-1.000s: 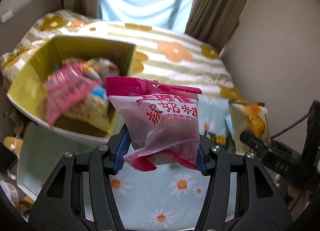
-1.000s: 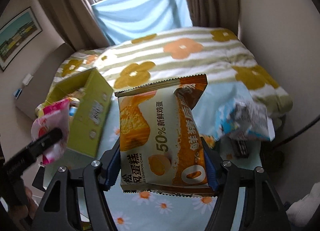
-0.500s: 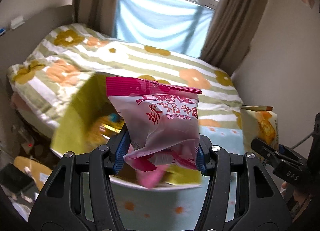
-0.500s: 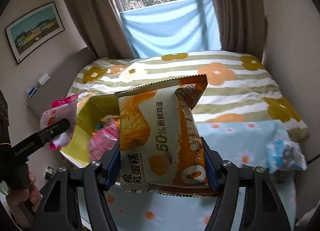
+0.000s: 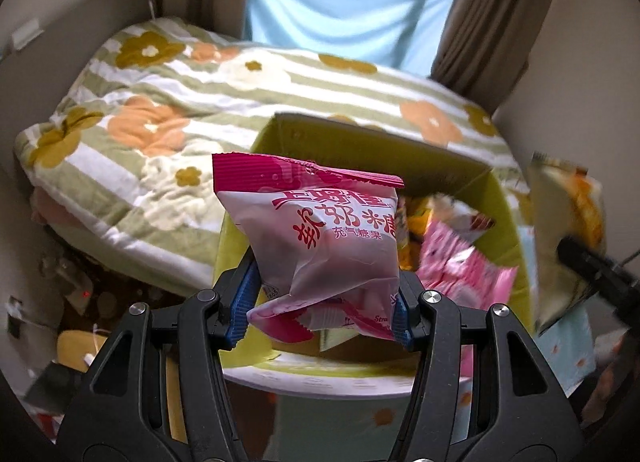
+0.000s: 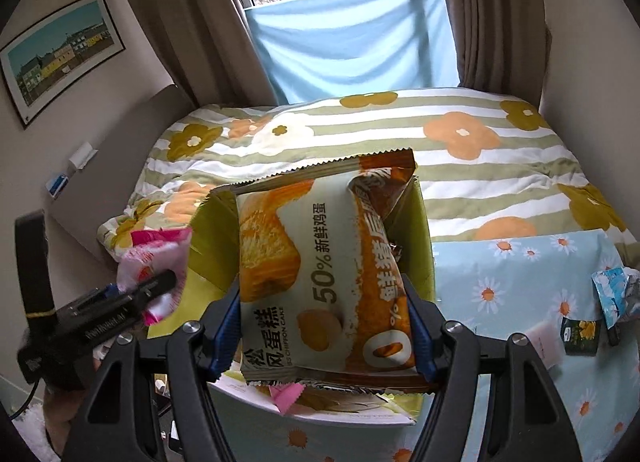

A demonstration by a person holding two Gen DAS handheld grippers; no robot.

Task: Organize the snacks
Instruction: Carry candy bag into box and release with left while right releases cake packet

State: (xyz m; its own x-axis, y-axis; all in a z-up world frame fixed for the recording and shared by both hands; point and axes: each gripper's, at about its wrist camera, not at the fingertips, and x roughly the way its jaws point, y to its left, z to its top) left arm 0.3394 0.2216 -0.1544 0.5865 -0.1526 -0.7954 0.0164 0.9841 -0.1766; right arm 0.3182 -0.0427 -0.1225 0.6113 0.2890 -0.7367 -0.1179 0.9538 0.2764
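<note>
My left gripper (image 5: pixel 320 312) is shut on a pink marshmallow packet (image 5: pixel 320 238) and holds it over the near left corner of the yellow-green cardboard box (image 5: pixel 360 146). Several snack packets (image 5: pixel 460 262) lie in the box. My right gripper (image 6: pixel 324 336) is shut on an orange and white chiffon cake packet (image 6: pixel 320 270) and holds it above the same box (image 6: pixel 208 234). The left gripper with the pink packet (image 6: pixel 154 258) shows at the left of the right wrist view. The cake packet (image 5: pixel 568 222) shows blurred at the right of the left wrist view.
The box stands on a daisy-print blue cloth (image 6: pixel 520 274). Loose snack packets (image 6: pixel 612 294) and a dark packet (image 6: pixel 580 336) lie at its right edge. A striped flower blanket (image 6: pixel 360 134) covers the bed behind. Clutter lies on the floor (image 5: pixel 72 294) at left.
Both grippers have moved towards the box with their packets. The box now lies right under both packets, and the view tilts more downward.
</note>
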